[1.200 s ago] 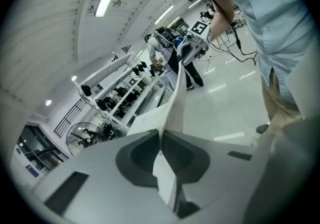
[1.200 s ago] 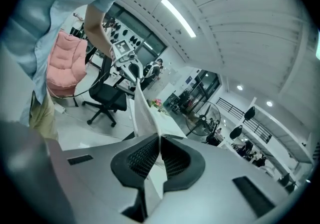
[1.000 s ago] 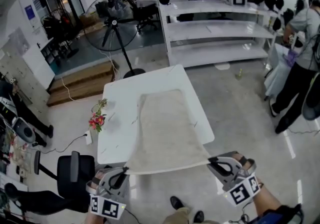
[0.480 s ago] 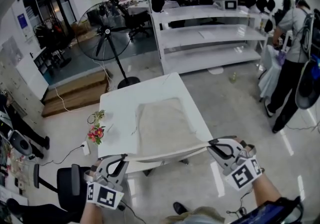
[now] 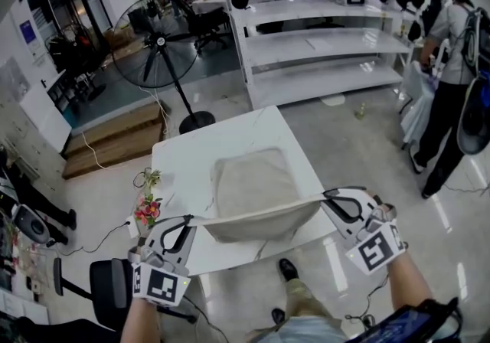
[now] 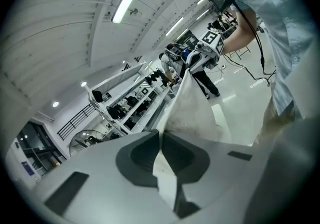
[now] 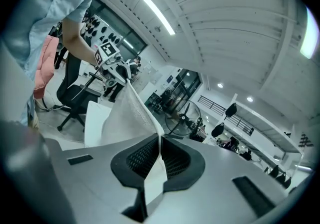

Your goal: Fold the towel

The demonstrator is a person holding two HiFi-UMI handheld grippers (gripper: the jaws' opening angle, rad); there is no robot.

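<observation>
Left gripper, closed on the near left corner of the towel, and my right gripper, closed on the near right corner; each pair of jaws is pressed together on a thin fold of cloth. Between my two grippers the towel's near edge is stretched with a slight sag, held up over the near side of the white table, while its far part lies flat on the tabletop. Beyond the table stand a fan and white shelves.
</observation>
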